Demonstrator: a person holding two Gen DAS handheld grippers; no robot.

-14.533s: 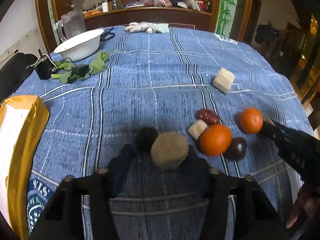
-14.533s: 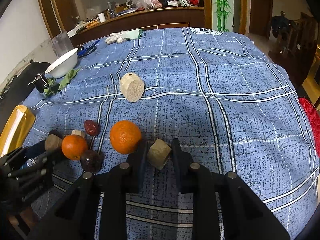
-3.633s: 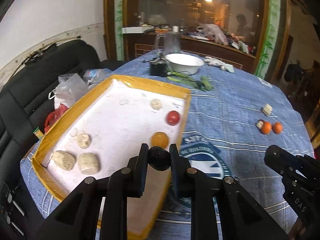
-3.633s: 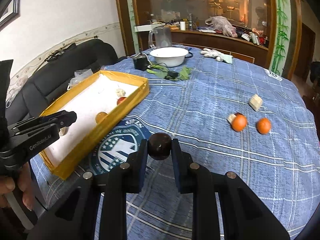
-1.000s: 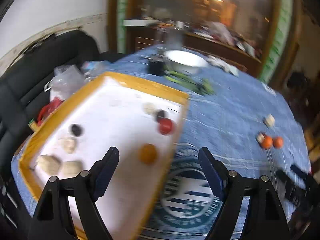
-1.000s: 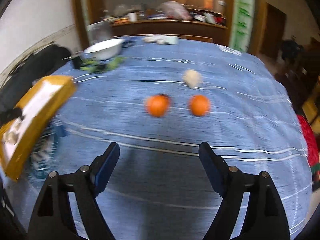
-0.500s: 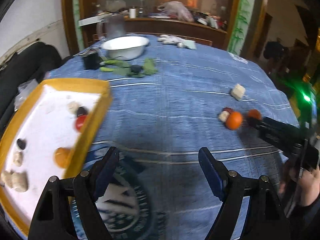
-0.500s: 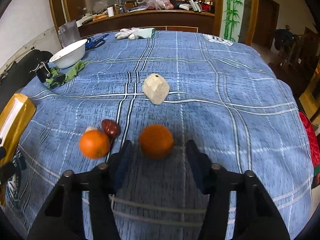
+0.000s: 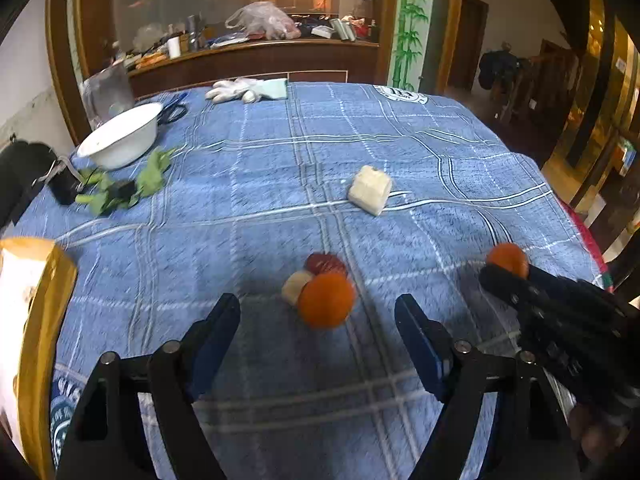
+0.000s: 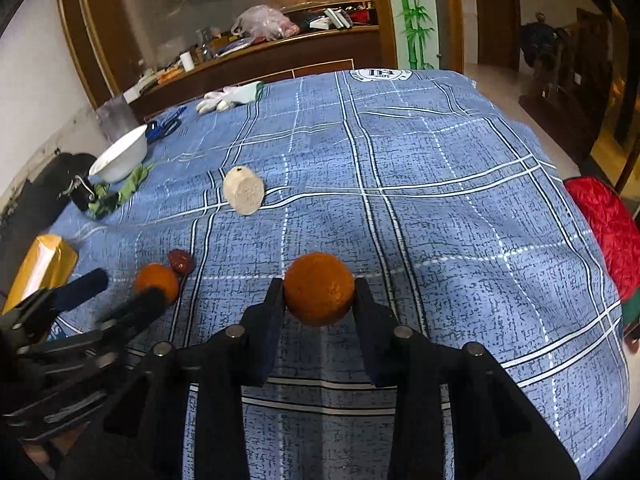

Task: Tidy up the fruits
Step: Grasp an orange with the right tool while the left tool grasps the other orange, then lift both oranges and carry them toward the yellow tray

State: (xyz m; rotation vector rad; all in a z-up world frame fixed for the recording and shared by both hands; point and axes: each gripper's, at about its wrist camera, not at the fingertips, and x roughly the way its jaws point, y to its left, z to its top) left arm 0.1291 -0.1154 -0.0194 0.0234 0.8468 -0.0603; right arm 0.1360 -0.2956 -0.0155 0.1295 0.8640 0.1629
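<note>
2 oranges lie on the blue plaid tablecloth (image 9: 260, 184). 1 orange (image 10: 319, 289) sits between the fingers of the right gripper (image 10: 319, 300), whose jaws pinch it on both sides; whether it is lifted off the cloth or resting on it cannot be told. In the left wrist view this same orange (image 9: 507, 259) shows at the right, just past the tip of the black right gripper (image 9: 504, 280).

The other orange (image 9: 327, 299) rests on the cloth ahead of the left gripper (image 9: 318, 320), whose jaws stand spread wide with nothing between them. Touching that orange on its far left is a small pale chunk (image 9: 295, 286), and just behind it lies a dark red fruit (image 9: 326, 263). In the right wrist view this orange (image 10: 156, 280) sits at the left, with the red fruit (image 10: 181, 261) beside it and the left gripper (image 10: 116, 296) in front.

Farther out, a pale cut block (image 9: 370, 189) lies alone near the middle of the table. A yellow-rimmed tray (image 9: 44, 320) sits at the near left edge. At the far left stand a white bowl (image 9: 120, 142) and some green leaves (image 9: 148, 176), with white gloves (image 9: 236, 90) at the far edge.
</note>
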